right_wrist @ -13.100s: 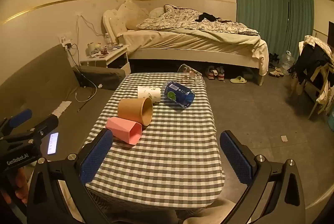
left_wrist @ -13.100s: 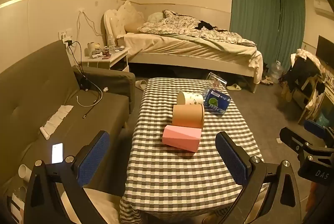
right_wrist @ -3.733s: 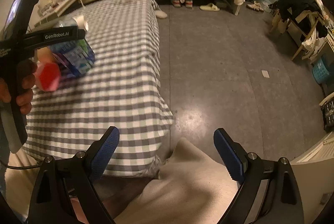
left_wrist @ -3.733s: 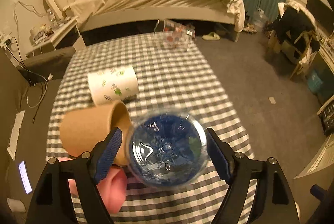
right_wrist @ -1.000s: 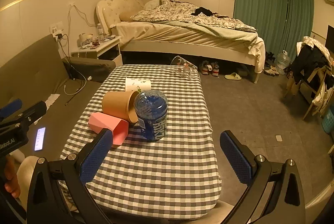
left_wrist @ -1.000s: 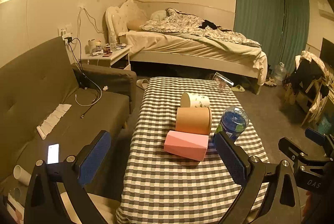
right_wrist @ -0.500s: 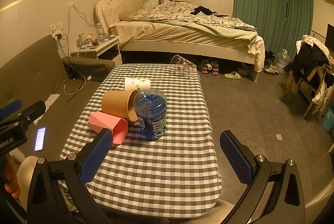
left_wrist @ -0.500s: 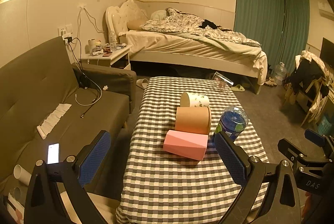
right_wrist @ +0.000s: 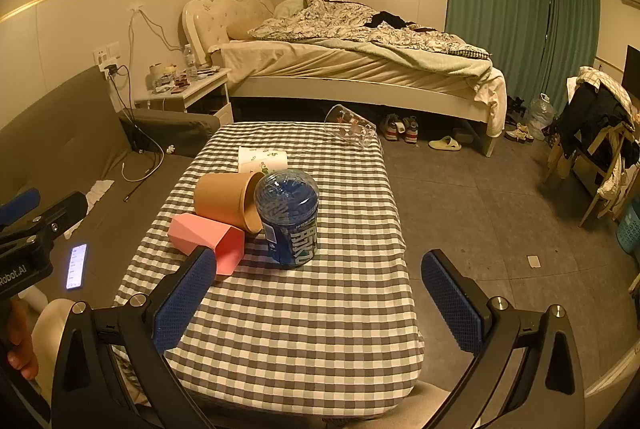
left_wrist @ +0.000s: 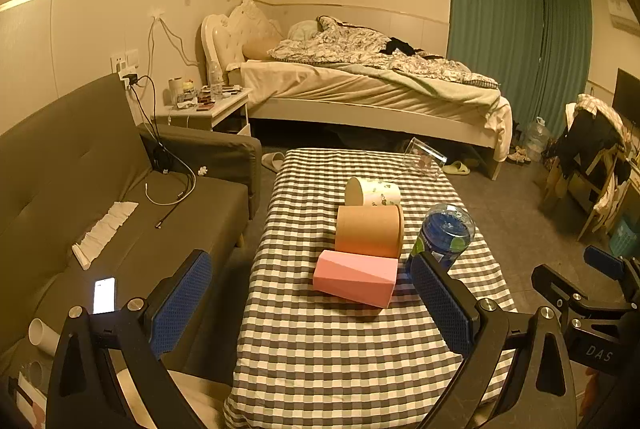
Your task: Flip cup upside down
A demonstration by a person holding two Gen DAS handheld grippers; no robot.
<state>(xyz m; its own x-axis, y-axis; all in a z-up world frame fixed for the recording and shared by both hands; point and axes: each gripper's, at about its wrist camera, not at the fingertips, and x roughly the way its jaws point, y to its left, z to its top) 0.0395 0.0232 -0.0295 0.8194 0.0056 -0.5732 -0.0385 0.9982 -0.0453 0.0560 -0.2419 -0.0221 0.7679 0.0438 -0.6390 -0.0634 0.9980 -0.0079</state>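
Note:
A blue clear cup [right_wrist: 291, 217] stands upside down on the checked table [right_wrist: 320, 329], its label inverted; it also shows in the left wrist view [left_wrist: 442, 237]. Beside it lie on their sides a brown paper cup [right_wrist: 228, 199], a pink faceted cup [right_wrist: 208, 239], a white patterned cup [right_wrist: 262, 159] and a clear glass [right_wrist: 352, 129]. My left gripper [left_wrist: 310, 305] is open and empty, held back from the table's near end. My right gripper [right_wrist: 318, 303] is open and empty, above the table's near edge.
A grey sofa [left_wrist: 80, 197] runs along the table's left side, with a lit phone [left_wrist: 104, 289] and cables on it. A bed [left_wrist: 360, 85] stands behind the table. A chair draped with clothes [right_wrist: 596, 133] is at the right. Bare floor [right_wrist: 480, 213] lies right of the table.
Over the longer span the left gripper lifted the blue cup, turned it over and set it down upside down, then let go. In the last second nothing moves.

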